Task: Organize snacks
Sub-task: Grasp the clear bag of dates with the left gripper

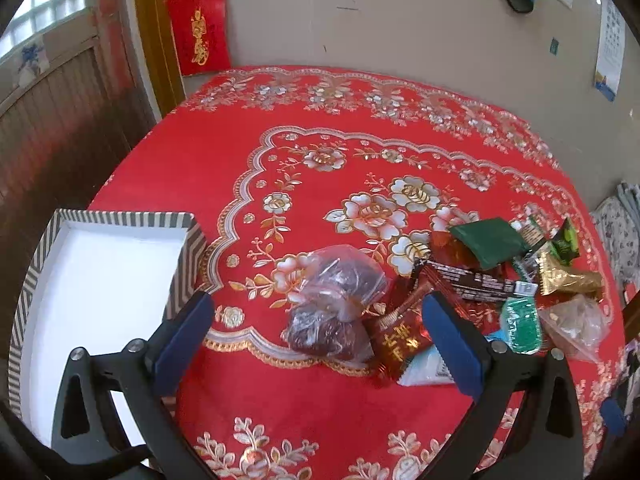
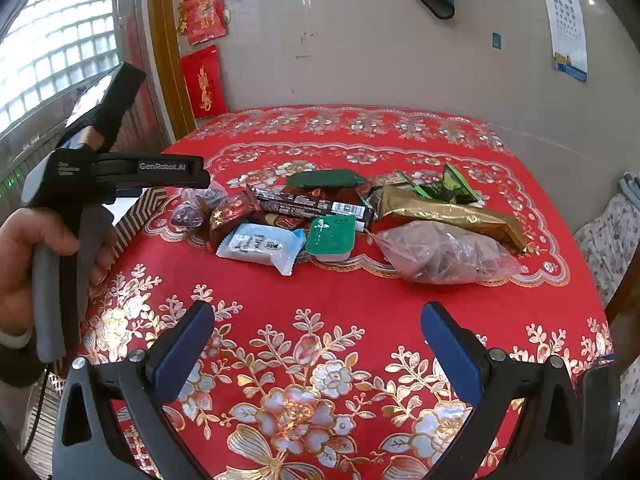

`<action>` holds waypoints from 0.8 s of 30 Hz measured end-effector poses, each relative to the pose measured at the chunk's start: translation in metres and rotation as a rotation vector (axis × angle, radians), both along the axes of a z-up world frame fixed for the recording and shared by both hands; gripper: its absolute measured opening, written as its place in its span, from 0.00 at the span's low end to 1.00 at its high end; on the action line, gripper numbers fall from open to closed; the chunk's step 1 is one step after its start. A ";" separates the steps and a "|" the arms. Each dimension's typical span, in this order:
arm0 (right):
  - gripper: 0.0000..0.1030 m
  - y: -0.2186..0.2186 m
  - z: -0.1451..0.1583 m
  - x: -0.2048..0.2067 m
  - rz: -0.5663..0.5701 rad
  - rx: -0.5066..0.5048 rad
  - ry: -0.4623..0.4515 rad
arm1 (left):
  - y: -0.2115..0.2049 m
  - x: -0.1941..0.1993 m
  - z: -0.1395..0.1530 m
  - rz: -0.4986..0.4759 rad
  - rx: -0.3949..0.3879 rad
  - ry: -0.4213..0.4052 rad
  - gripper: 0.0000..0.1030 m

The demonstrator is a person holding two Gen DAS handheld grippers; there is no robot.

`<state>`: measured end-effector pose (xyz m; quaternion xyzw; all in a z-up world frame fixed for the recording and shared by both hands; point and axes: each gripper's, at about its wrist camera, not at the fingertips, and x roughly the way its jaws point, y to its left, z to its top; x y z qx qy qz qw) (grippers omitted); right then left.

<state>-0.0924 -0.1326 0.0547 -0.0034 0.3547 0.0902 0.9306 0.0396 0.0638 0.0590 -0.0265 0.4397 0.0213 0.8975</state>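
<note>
Both our left gripper [image 1: 318, 334] and right gripper [image 2: 318, 346] gape empty; the snack pile [image 2: 344, 220] sits beside the striped box [image 1: 52, 236]; its clear bag of dark fruit [image 1: 332, 300] looks soft, slippery; we'd pinch its bunched neck.

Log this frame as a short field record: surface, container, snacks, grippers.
surface: red floral tablecloth
container: striped box, nothing in it, left of the pile
snacks: loose pile on the cloth, including clear bag of dark red pieces, green-lidded cup, gold packet
left hand-held gripper: open, holding nothing
right hand-held gripper: open, holding nothing
</note>
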 end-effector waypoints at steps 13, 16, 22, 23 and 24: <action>1.00 0.000 -0.008 0.006 0.000 0.002 0.029 | 0.004 0.019 -0.023 -0.039 0.028 0.052 1.00; 1.00 -0.001 -0.010 0.007 -0.001 0.007 0.037 | 0.006 0.020 -0.026 -0.036 0.016 0.054 1.00; 1.00 0.002 -0.011 0.008 0.004 -0.002 0.039 | 0.008 0.021 -0.029 -0.048 0.023 0.056 1.00; 1.00 0.003 -0.011 0.008 0.005 -0.002 0.039 | 0.007 0.021 -0.029 -0.047 0.023 0.059 1.00; 1.00 0.003 -0.011 0.008 0.006 -0.003 0.039 | 0.008 0.020 -0.030 -0.048 0.022 0.059 1.00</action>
